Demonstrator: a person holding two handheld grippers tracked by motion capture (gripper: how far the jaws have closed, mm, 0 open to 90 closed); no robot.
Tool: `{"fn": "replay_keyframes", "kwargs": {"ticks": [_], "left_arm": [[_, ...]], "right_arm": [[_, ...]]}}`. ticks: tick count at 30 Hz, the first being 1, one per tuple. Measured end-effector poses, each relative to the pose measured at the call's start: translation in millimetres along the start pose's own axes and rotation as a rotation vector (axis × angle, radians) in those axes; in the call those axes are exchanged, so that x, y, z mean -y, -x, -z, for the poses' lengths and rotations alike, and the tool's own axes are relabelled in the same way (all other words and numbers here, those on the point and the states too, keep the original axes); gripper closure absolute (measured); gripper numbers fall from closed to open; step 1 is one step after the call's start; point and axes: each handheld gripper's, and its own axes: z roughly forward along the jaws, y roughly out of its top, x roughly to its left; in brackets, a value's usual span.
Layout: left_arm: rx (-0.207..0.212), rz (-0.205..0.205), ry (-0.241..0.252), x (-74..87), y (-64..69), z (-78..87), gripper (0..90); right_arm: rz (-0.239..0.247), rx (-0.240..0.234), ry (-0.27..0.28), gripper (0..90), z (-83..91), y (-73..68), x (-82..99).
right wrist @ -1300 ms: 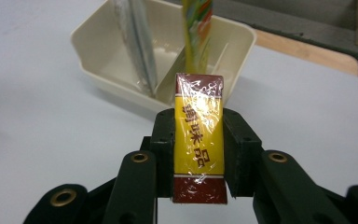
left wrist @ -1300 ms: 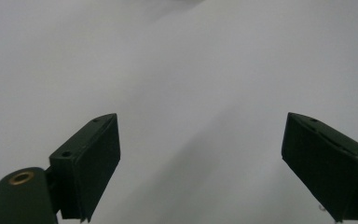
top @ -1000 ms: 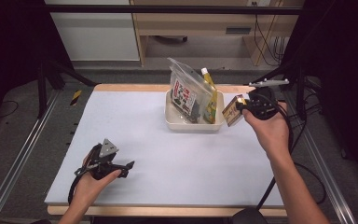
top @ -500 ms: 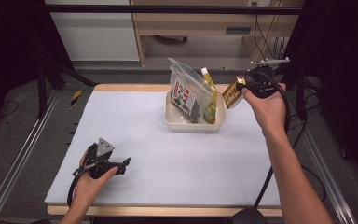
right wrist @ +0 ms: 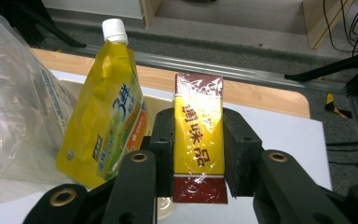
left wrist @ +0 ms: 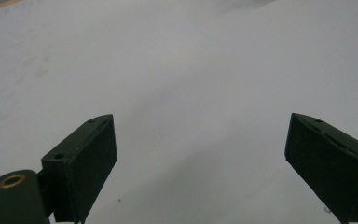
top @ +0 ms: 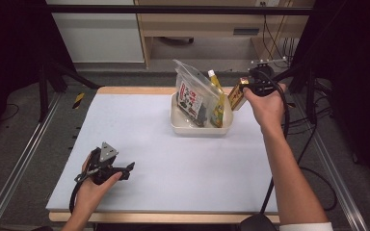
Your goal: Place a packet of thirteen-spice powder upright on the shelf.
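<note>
A yellow and dark red box [right wrist: 198, 140] wrapped in clear film sits clamped between the jaws of my right gripper [right wrist: 198, 156]. In the high view that box [top: 236, 95] hangs just right of the cream bin [top: 179, 126], at its far right corner, with the right gripper [top: 243, 90] behind it. The bin holds a yellow spouted pouch [top: 217, 103] and a clear printed bag [top: 191, 96]. My left gripper [top: 127, 168] rests low over the mat near the front left, jaws wide apart with nothing between them [left wrist: 200, 158].
The pale mat [top: 139, 125] covers the table inside wooden edges. Metal rails run along both sides, a wooden shelf unit stands behind, and cables hang at the far right. In the right gripper view the pouch [right wrist: 107, 112] stands close to the left of the held box.
My right gripper has carried the box away from me and slightly up, alongside the bin's right end. The left gripper has stayed where it was.
</note>
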Motion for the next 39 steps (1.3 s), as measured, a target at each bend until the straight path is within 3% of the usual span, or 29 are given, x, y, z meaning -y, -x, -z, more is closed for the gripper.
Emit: {"fn": "replay_keyframes", "kwargs": {"ticks": [17,39], "left_arm": [[0.002,0.000,0.013,-0.3,1.5,1.3,9.1],[0.021,-0.016,0.001,-0.3,4.8,-1.4,9.8]], "right_arm": [[-0.021,-0.004,-0.057,68.7,-31.1,-20.4,4.7],[-0.064,0.049,-0.098,68.6,-49.6,-19.7,14.5]]}}
